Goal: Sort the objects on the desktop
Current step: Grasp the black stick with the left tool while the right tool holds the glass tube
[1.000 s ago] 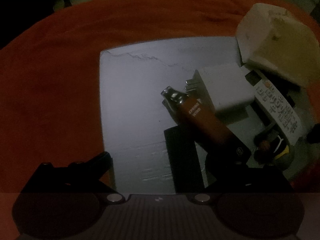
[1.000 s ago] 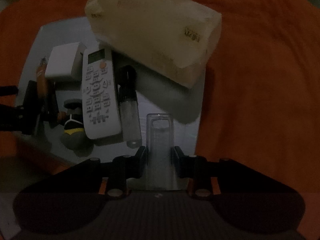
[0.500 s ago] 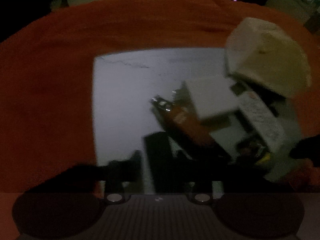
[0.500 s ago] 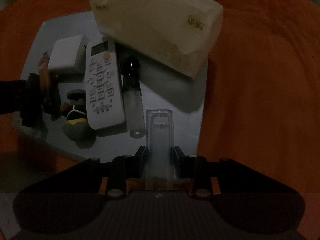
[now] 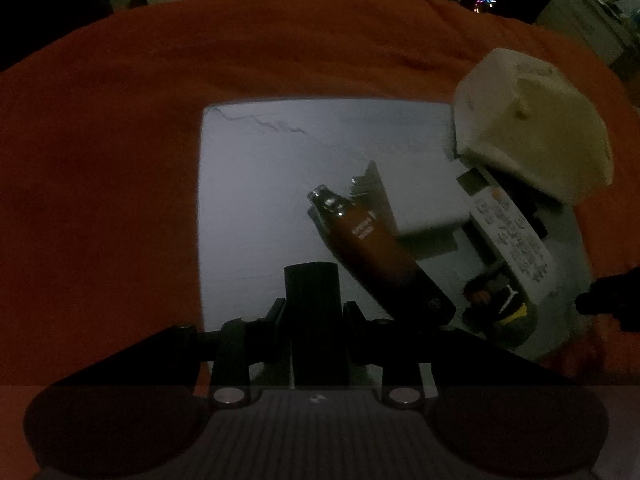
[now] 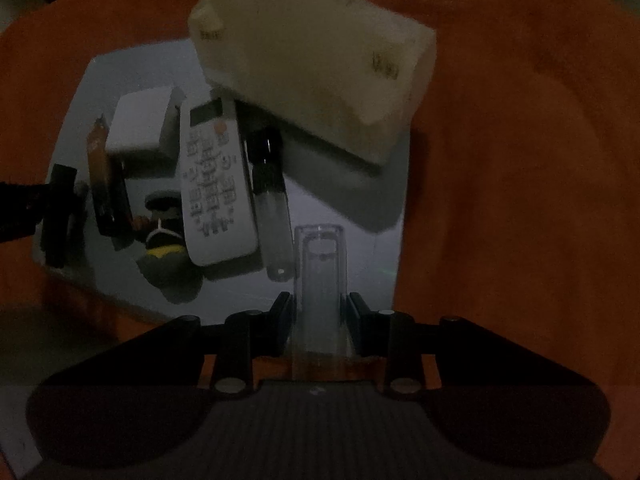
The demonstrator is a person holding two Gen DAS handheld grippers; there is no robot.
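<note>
Two grippers, both pointing steeply down over a pale board [image 5: 256,184] on an orange cloth [image 5: 100,160]. At the board's left edge: left gripper [image 5: 314,312], fingers drawn in and clamped on a flat black bar [image 5: 314,284] that stands up between the pads. Just right of it: a brown-orange cylinder [image 5: 372,248] with a metal tip and white lettering, lying slantwise, lower end black. Against its far side: a white plug adapter [image 6: 138,124], prongs toward the board's middle. Next rightward: a small dark figurine [image 6: 164,240] with a yellow band, lying near the board's near edge, then a white remote control [image 6: 214,188] with a display and an orange button at its far end. Touching the remote's right side: a clear tube with a black cap [image 6: 270,192]. Near the right edge: right gripper [image 6: 320,312], pads pressed on a clear plastic cap-like piece [image 6: 320,268] held upright. At the far right corner: a cream block [image 6: 312,52], tilted, overhanging the remote's far end.
</note>
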